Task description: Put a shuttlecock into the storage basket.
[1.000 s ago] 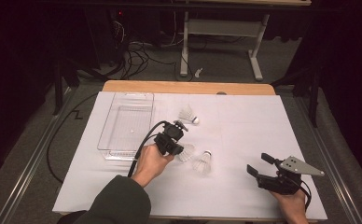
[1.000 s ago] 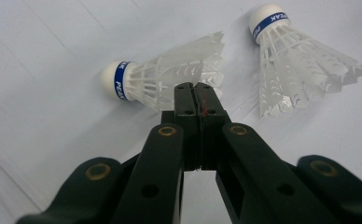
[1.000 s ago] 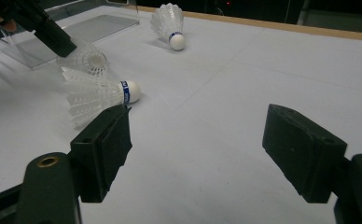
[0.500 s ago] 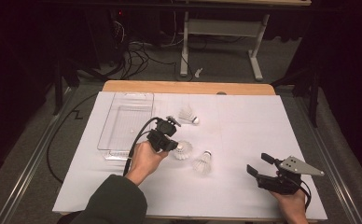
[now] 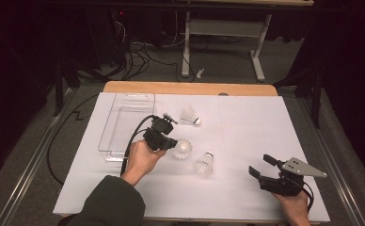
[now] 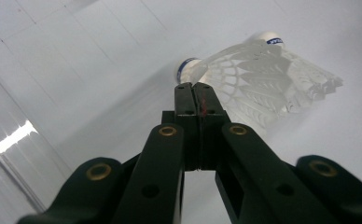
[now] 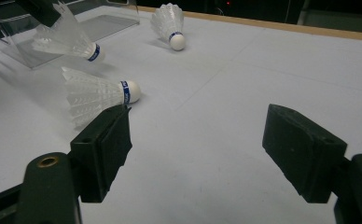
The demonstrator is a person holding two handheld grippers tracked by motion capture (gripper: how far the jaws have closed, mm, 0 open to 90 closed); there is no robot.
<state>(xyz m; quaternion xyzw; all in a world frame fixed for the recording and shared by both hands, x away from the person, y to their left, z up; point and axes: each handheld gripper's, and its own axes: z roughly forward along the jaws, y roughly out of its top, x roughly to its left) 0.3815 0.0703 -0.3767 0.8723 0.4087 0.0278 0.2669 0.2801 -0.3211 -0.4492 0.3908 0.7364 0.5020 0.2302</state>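
Dim room, dark floor with cables and a metal frame behind; in front, a wooden bench (image 5: 190, 88) covered by white paper.

Clear plastic tray (image 5: 124, 123): rectangular, on the paper at the bench's left-rear part.

Shuttlecock, held (image 5: 182, 149): white feathers, cork with blue band. In the left gripper view its skirt (image 6: 263, 79) lies right against the jaw tips, cork pointing away. In the right gripper view it hangs above the paper (image 7: 67, 39), just in front of the tray.

Shuttlecock, near (image 5: 204, 163): on its side on the paper, just right of the held one, cork toward the rear.

Shuttlecock, far (image 5: 190, 116): on its side toward the rear centre, cork to the right, apart from the other two.

Left gripper (image 5: 169, 142): in the person's left hand, near the tray's right edge; jaws fully together, pinching the skirt edge of the held shuttlecock.

Right gripper (image 5: 260, 165): at the front right of the bench, well apart from the shuttlecocks; jaws wide apart, nothing between them.
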